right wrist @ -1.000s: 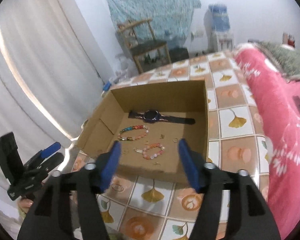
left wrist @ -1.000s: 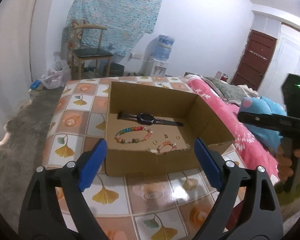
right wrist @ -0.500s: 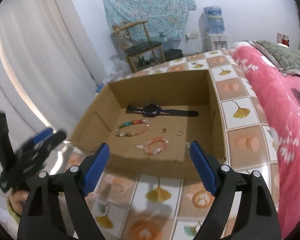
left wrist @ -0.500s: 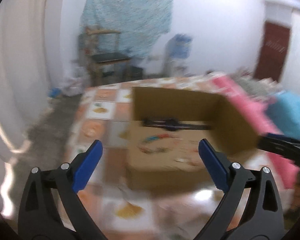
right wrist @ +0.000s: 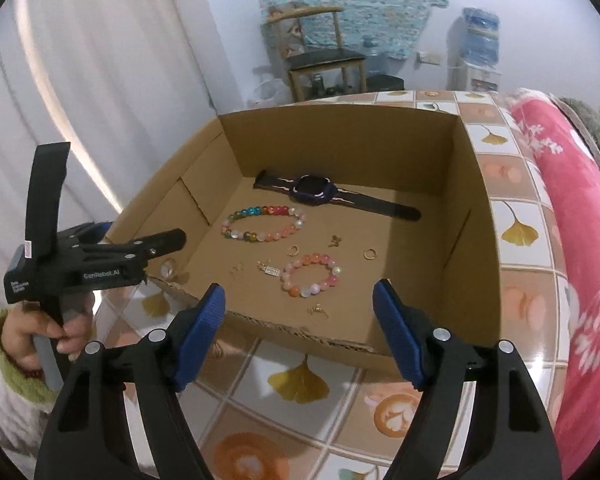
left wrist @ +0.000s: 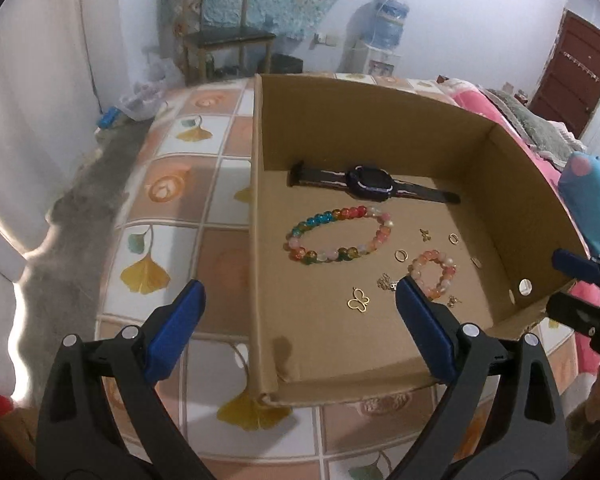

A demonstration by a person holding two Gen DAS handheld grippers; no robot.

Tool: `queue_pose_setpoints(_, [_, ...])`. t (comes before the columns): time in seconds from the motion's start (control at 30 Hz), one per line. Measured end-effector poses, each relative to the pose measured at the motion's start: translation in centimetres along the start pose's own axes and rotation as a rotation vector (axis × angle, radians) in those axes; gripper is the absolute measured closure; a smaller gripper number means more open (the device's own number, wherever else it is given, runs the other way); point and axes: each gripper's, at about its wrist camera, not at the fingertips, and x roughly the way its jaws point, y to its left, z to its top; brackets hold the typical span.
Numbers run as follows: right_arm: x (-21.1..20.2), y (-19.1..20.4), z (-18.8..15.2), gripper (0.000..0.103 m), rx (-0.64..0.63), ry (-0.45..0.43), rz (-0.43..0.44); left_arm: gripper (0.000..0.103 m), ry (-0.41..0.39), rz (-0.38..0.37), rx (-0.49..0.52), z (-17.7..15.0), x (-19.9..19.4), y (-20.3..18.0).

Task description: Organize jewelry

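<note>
Inside the cardboard box, the small pink bead bracelet lies nearest the right claw, whose empty jaws are closing; better approach steeply, straddling the beads. Left claw hovers wide, empty.

"GenRobot.AI" on the left gripper body

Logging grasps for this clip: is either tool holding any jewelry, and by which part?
Nothing is held. The left tool is open and empty; the right tool, jaws closing, has nothing between them.
</note>
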Motion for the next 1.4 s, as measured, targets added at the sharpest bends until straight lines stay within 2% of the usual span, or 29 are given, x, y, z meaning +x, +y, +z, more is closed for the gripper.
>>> queue_pose_setpoints(0.27, [-1.7, 1.1, -2.5, 0.031, 0.003, -0.021, -0.024, 0.011, -0.015, -0.009, -0.014, -2.4, -1.4, -0.1])
queue_pose_setpoints(0.37, [-2.0, 1.6, -3.1, 0.031, 0.0, -0.05, -0.038, 0.011, -0.036, 0.012, -0.003, -2.6, -2.0, -0.2])
queue_pose_setpoints(0.43, [-2.5, 1.8, -3.5, 0.031, 0.016, -0.081, -0.06, 0.011, -0.11, 0.053, 0.015, -2.8, -3.6, -0.4])
queue_pose_setpoints(0.5, [-4.1, 1.9, -4.0, 0.031, 0.032, -0.149, -0.032, 0.011, -0.21, 0.049, 0.024, -3.2, -6.3, -0.6])
queue_pose_setpoints(0.57, [-6.6, 2.1, -4.8, 0.026, 0.061, -0.218, -0.024, 0.01, -0.269, 0.024, 0.025, -3.7, -8.9, -0.9])
queue_pose_setpoints(0.6, [-7.8, 2.1, -5.2, 0.016, 0.078, -0.248, -0.03, 0.01, -0.28, 0.005, 0.022, -4.2, -10.2, -1.0])
queue_pose_setpoints(0.63, [-9.5, 2.1, -6.1, 0.008, 0.11, -0.287, -0.032, 0.01, -0.273, -0.009, 0.015, -4.7, -11.2, -1.2])
queue_pose_setpoints(0.73, [-11.8, 2.3, -7.9, 0.007, 0.148, -0.327, -0.084, 0.009, -0.215, -0.041, -0.021, -6.6, -12.7, -1.8])
queue_pose_setpoints(0.83, [-11.4, 2.5, -8.9, 0.007, 0.149, -0.271, -0.233, 0.008, -0.178, -0.021, -0.057, -8.4, -12.6, -2.7])
queue_pose_setpoints(0.93, [-9.4, 2.8, -8.7, 0.007, 0.138, -0.18, -0.257, 0.008, -0.156, 0.061, -0.067, -9.3, -11.7, -3.3])
queue_pose_setpoints(1.0, [-8.0, 2.9, -8.3, 0.007, 0.146, -0.14, -0.306, 0.008, -0.151, 0.084, -0.042, -9.4, -11.1, -3.8])
queue_pose_setpoints(1.1, [-7.0, 2.9, -7.8, 0.007, 0.148, -0.131, -0.355, 0.009, -0.15, 0.138, -0.024, -9.3, -10.3, -4.2])
queue_pose_setpoints(1.2, [-6.6, 3.1, -7.8, 0.007, 0.158, -0.104, -0.356, 0.008, -0.158, 0.183, -0.027, -9.2, -10.1, -4.2])
queue_pose_setpoints(1.3, [-5.6, 2.7, -7.6, 0.007, 0.181, -0.063, -0.362, 0.008, -0.122, 0.203, -0.038, -8.9, -9.4, -3.8])
queue_pose_setpoints(1.4, [-4.8, 2.4, -7.5, 0.007, 0.185, -0.03, -0.345, 0.009, -0.076, 0.171, -0.066, -8.8, -8.8, -3.4])
